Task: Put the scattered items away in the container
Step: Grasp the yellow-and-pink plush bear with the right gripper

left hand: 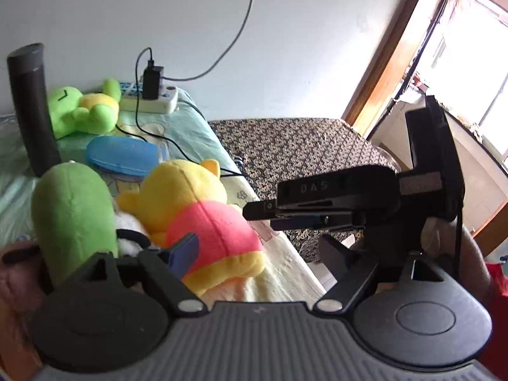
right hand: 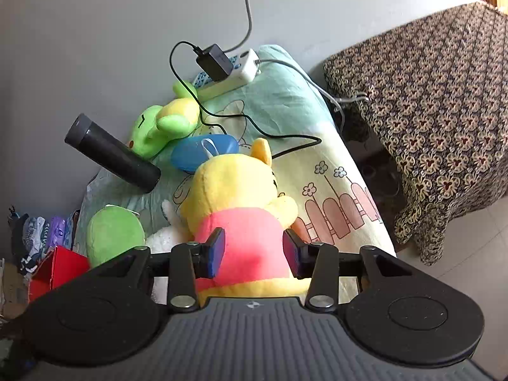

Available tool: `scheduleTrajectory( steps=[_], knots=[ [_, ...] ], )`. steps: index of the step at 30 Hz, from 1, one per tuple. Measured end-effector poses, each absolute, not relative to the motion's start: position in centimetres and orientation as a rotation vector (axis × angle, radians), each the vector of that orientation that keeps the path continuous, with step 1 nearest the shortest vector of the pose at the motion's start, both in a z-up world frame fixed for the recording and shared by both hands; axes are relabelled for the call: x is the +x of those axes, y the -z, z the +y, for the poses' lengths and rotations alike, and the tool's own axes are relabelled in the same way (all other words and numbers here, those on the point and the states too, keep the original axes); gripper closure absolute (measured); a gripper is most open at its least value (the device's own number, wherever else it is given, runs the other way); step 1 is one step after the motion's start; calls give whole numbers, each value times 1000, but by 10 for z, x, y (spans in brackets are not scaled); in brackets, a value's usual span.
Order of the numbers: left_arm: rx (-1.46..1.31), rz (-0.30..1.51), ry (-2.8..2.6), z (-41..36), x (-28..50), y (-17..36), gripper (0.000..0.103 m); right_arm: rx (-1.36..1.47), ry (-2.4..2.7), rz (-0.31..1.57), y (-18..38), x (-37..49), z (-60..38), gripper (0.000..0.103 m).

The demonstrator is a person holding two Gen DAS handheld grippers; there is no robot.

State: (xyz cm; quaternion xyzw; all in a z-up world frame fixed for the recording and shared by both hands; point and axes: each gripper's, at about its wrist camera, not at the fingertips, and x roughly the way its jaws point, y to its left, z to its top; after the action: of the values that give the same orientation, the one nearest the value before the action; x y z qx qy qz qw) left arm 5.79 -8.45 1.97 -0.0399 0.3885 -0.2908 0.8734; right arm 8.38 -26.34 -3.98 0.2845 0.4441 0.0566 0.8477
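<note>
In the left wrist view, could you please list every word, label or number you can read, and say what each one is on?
"DAS": raised letters on the black body of the other hand's tongs, just ahead of this camera.
Grey label further back on the same tool: too blurred to read.
Power strip: no legible marking.
Plush toys, blue case and dark flask: no text visible.

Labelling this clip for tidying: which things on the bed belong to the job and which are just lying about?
Job:
bear, between the right gripper pads
frog
green plush
blue case
flask

Lying about:
power strip
charger
patterned cloth
left gripper, holding nothing
</note>
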Motion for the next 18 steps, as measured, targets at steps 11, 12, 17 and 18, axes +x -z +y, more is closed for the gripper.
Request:
scheduleTrajectory(
  steps=[11, 12, 17, 18],
  knots=[
    [1, 942, 527, -105, 114, 40, 7, 722, -234, 991, 71, 123, -275, 41],
    [-2, 950, 522, -105, 118, 43, 10, 723, -241, 1004, 76, 128, -274, 41],
    [2, 943, 519, -107, 127, 49, 13, 770, -277, 1033, 94, 145, -274, 40],
    [0, 941, 524, -107, 126, 48, 13, 766, -290, 1030, 95, 145, -274, 44]
  ],
)
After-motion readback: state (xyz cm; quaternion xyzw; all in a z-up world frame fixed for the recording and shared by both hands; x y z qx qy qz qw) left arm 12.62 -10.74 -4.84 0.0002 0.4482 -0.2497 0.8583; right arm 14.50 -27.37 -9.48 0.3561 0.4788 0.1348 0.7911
